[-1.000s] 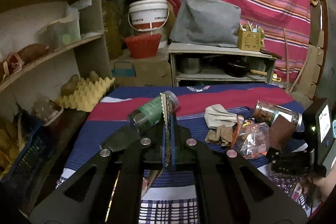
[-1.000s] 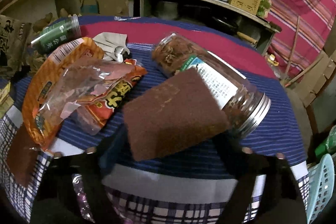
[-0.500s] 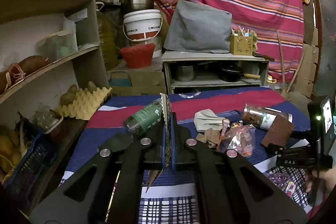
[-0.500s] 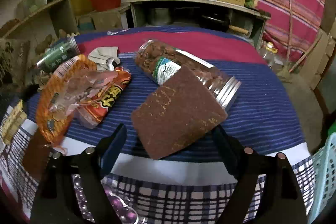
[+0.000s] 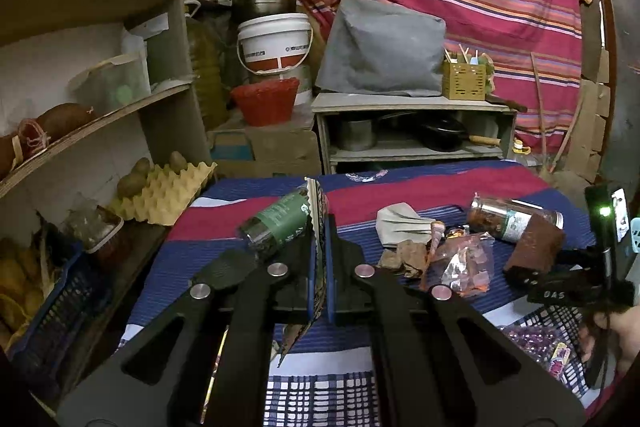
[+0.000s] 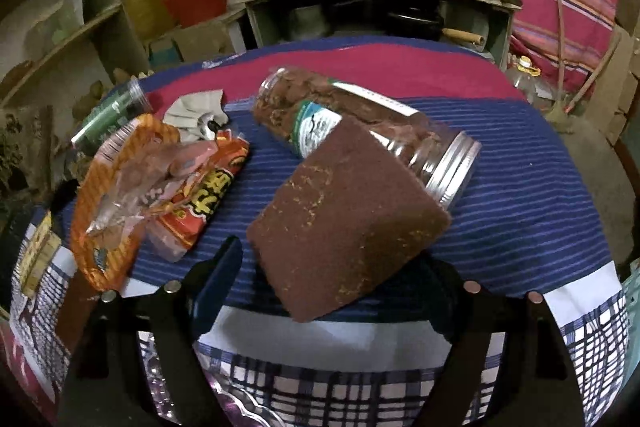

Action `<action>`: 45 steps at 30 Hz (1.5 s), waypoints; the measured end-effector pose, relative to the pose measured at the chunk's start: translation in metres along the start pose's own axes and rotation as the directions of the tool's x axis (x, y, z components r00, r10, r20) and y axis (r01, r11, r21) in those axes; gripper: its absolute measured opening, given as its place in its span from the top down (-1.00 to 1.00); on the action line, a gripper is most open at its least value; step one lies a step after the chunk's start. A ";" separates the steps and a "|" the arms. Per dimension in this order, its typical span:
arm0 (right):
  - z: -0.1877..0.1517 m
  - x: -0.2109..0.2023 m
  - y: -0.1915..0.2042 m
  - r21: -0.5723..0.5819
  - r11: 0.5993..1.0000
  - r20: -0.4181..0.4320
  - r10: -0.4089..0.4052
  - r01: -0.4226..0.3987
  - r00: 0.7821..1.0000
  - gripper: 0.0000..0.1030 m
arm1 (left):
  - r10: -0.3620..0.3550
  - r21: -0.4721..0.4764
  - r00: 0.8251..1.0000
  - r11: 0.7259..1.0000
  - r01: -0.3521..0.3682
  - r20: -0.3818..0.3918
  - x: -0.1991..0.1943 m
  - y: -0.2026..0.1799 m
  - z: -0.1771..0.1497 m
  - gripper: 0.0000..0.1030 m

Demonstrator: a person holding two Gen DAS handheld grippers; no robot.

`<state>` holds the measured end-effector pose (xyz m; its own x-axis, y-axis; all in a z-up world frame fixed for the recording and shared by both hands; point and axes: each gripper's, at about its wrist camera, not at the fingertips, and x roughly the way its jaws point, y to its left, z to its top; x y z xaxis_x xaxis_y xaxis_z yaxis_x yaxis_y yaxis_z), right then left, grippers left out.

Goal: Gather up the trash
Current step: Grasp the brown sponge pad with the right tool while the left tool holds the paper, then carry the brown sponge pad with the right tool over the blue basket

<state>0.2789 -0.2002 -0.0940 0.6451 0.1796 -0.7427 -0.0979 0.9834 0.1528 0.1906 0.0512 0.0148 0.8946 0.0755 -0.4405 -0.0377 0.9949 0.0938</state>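
Observation:
My left gripper (image 5: 319,227) is shut on a thin patterned wrapper (image 5: 315,199) that stands on edge between its pads, above the striped tablecloth (image 5: 400,195). My right gripper (image 6: 332,259) has its jaws closing around a brown scouring pad (image 6: 348,219), which leans on a lying jar of brown bits (image 6: 360,131). Its left finger (image 6: 218,275) stands clear of the pad and the right finger is hidden behind it. Orange snack bags (image 6: 160,179), crumpled grey paper (image 6: 196,111) and a green-labelled bottle (image 6: 108,115) lie to the left.
Shelves with an egg tray (image 5: 168,195) and a blue crate (image 5: 52,307) line the left side. A low shelf with pans (image 5: 412,131) stands behind the table. A turquoise basket (image 6: 632,291) is at the right edge. A purple packet (image 5: 536,339) lies near a person's hand (image 5: 616,331).
The right gripper rolled and drew back a little from the jar, so its left finger now shows clear of the pad. The left gripper keeps the wrapper as before.

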 end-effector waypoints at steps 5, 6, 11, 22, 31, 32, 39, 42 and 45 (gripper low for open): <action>0.003 -0.013 0.000 0.008 1.000 0.040 0.022 -0.022 0.999 0.21 | 0.003 0.007 1.000 1.000 -0.003 -0.001 0.001 0.000 0.000 0.95; 0.004 -0.014 0.000 0.009 1.000 0.045 0.026 -0.027 0.999 0.32 | 0.002 0.006 1.000 1.000 -0.002 0.000 0.001 0.000 0.000 0.95; 0.005 -0.023 0.006 -0.012 0.999 0.078 0.047 -0.046 0.996 0.53 | 0.005 0.007 1.000 1.000 -0.005 -0.001 0.001 -0.001 0.000 0.95; 0.003 -0.067 0.026 -0.101 0.995 0.190 0.026 -0.007 0.981 0.71 | 0.021 0.000 1.000 1.000 -0.021 0.022 -0.010 0.003 -0.001 0.95; -0.003 -0.120 0.037 -0.179 0.979 0.282 -0.046 0.099 0.958 0.71 | 0.009 -0.013 0.999 1.000 -0.008 0.051 -0.024 0.006 0.000 0.95; -0.004 -0.125 0.037 -0.181 0.978 0.289 -0.050 0.106 0.956 0.71 | 0.005 -0.012 0.998 1.000 -0.004 0.057 -0.027 0.005 0.000 0.95; -0.019 -0.173 0.015 -0.143 0.978 0.331 -0.097 0.152 0.938 0.71 | -0.040 0.006 0.994 0.999 0.040 0.098 -0.052 -0.011 0.005 0.95; -0.025 -0.194 -0.004 -0.100 0.980 0.346 -0.127 0.171 0.929 0.71 | -0.069 0.030 0.990 0.997 0.065 0.120 -0.066 -0.026 0.009 0.95; -0.036 -0.215 -0.026 -0.073 0.976 0.354 -0.166 0.204 0.920 0.71 | -0.106 0.056 0.985 0.993 0.099 0.133 -0.079 -0.041 0.014 0.95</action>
<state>0.1155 -0.2637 0.0381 0.8785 -0.0072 -0.4777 -0.0189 0.9986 -0.0497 0.1275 0.0038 0.0580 0.9448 -0.0396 -0.3253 0.0761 0.9921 0.1001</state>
